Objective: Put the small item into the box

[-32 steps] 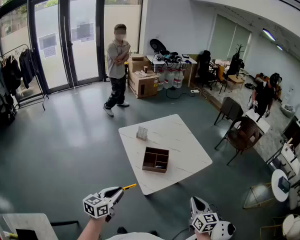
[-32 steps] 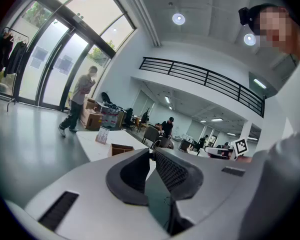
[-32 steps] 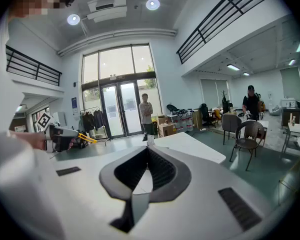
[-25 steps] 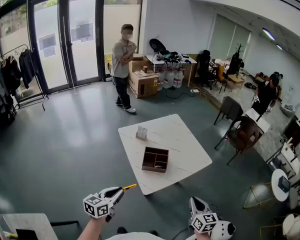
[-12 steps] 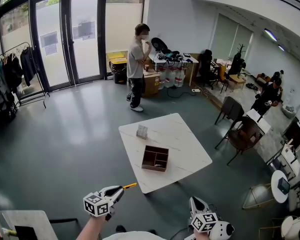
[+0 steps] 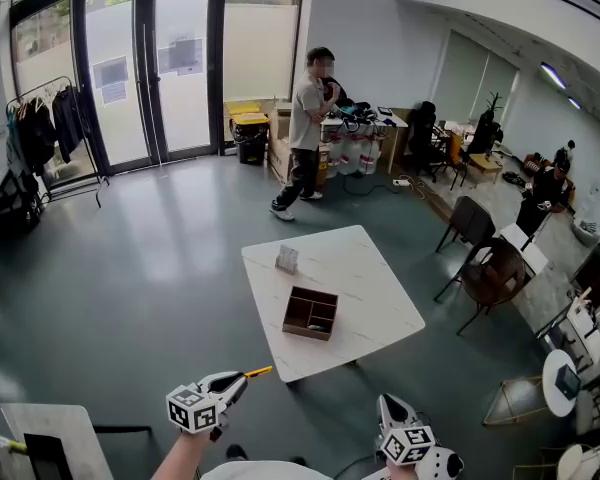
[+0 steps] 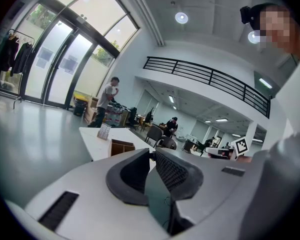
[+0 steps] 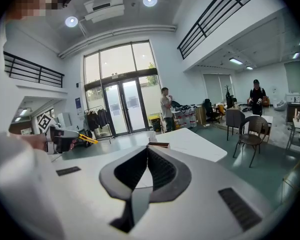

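Observation:
A brown wooden box (image 6: 311, 313) with compartments stands on the white square table (image 6: 370, 288), well ahead of both grippers. A small white card stand (image 6: 287, 259) sits behind it. My left gripper (image 6: 242, 378) hovers low at the left, off the table, shut on a thin yellow item (image 6: 259, 372) that pokes out forward. The right gripper view shows that yellow item (image 8: 88, 139) too. In the left gripper view the jaws (image 7: 151, 151) nearly meet, with the box (image 7: 122, 146) beyond them. My right gripper (image 6: 388, 402) is low on the right, shut and empty (image 8: 148, 149).
A person (image 6: 308, 133) stands by cluttered desks and cardboard boxes at the back. Chairs (image 6: 490, 273) stand right of the table. A clothes rack (image 6: 40, 128) is by the glass doors at left. Another white tabletop corner (image 6: 40, 438) lies at bottom left.
The person at the back has walked right, toward the desks. The head view has shifted slightly. Both grippers hold the same places, the left still gripping the yellow item.

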